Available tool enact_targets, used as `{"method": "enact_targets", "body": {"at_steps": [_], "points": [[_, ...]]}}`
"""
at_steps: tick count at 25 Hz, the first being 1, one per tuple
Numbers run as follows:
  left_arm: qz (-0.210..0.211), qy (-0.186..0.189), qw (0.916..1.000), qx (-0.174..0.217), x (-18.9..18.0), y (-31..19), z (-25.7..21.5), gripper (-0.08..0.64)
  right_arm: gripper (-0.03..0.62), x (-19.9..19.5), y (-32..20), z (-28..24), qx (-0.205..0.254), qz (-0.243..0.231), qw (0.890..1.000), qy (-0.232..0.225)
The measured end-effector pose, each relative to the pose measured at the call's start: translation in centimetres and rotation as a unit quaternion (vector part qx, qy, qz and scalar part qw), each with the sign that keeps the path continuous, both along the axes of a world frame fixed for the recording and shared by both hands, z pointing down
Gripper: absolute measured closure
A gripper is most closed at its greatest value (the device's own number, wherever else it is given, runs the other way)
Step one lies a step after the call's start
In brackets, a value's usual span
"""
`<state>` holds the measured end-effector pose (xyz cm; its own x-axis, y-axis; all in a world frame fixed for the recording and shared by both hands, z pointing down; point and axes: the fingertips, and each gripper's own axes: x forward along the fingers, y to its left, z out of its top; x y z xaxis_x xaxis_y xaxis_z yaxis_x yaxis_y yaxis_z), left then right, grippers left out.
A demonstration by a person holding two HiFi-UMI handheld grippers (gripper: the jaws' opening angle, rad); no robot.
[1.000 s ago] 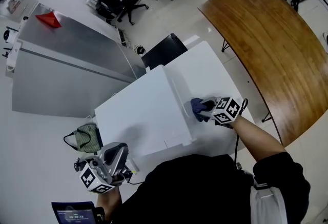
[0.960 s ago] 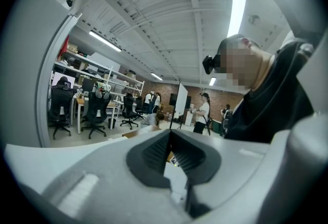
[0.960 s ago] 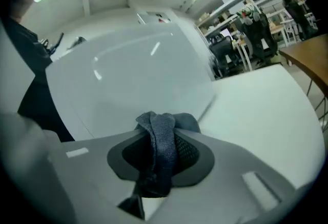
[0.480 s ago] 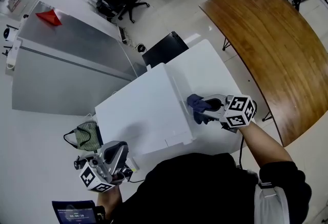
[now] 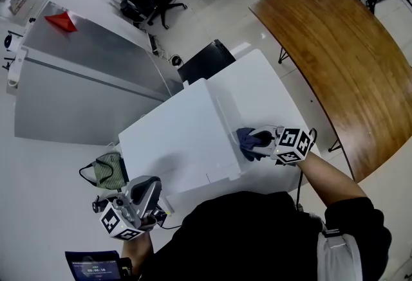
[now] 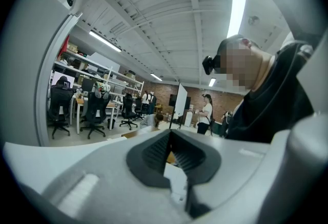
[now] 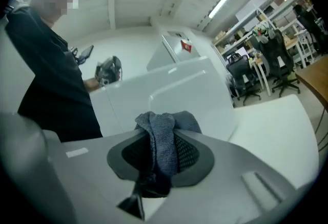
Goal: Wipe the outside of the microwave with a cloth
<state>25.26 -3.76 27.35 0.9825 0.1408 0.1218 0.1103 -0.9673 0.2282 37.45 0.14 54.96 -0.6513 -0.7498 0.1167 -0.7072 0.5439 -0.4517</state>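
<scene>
One white microwave [image 5: 180, 145] is being carried by one white counter [image 5: 270, 93], which is seen from above in the head view. One dark blue cloth [image 5: 246, 138] is being pinched in the right claw [image 5: 259, 141] and is being pressed against the right side of the microwave, towards its near corner. In the right gripper view the cloth [image 7: 164, 133] is being gripped between the two dark pads of the right claw [image 7: 163, 152], with folds bunching out beyond the tips, and the white wall of the microwave [image 7: 189, 89] is being faced just beyond it.

The left claw [image 5: 153, 191] is being held low at the near left, off the near left corner of the microwave and apart from it. In the left gripper view the left claw [image 6: 170, 147] is being kept drawn together, and nothing is being held in it.

One curved wooden table [image 5: 328, 48] is being shown to the right of the counter, well apart from the microwave. One grey cabinet [image 5: 77, 87] is being shown at the far left, with one red object [image 5: 62, 24] lying on its top.
</scene>
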Motion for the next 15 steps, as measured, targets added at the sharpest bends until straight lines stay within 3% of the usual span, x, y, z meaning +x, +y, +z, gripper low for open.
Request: {"method": "enact_targets", "body": {"at_steps": [6, 9, 11, 12, 13, 15], "points": [[0.005, -0.001, 1.0000, 0.000, -0.1, 0.2, 0.5, 0.555, 0.509, -0.3, -0.5, 10.1, -0.133, -0.018, 0.988, 0.073], [0.010, 0.004, 0.9999, -0.004, 0.8, 0.7, 0.0, 0.555, 0.518, -0.5, -0.3, 13.6, -0.194, -0.028, 0.967, 0.164], [0.015, 0.010, 0.9998, -0.007, 1.6, 1.1, -0.4, 0.555, 0.517, -0.6, -0.2, 13.7, -0.210, -0.038, 0.955, 0.205], [0.018, 0.011, 0.9998, -0.006, 1.7, 1.1, -0.4, 0.555, 0.508, -0.5, -0.1, 12.9, -0.207, -0.039, 0.957, 0.199], [0.019, 0.011, 0.9997, -0.005, 1.4, 0.9, -0.3, 0.555, 0.506, -0.4, -0.1, 11.0, -0.191, -0.034, 0.966, 0.171], [0.021, 0.011, 0.9997, -0.002, 1.1, 0.7, -0.1, 0.555, 0.506, 0.0, 0.4, 4.9, -0.115, -0.011, 0.991, 0.070]]}}
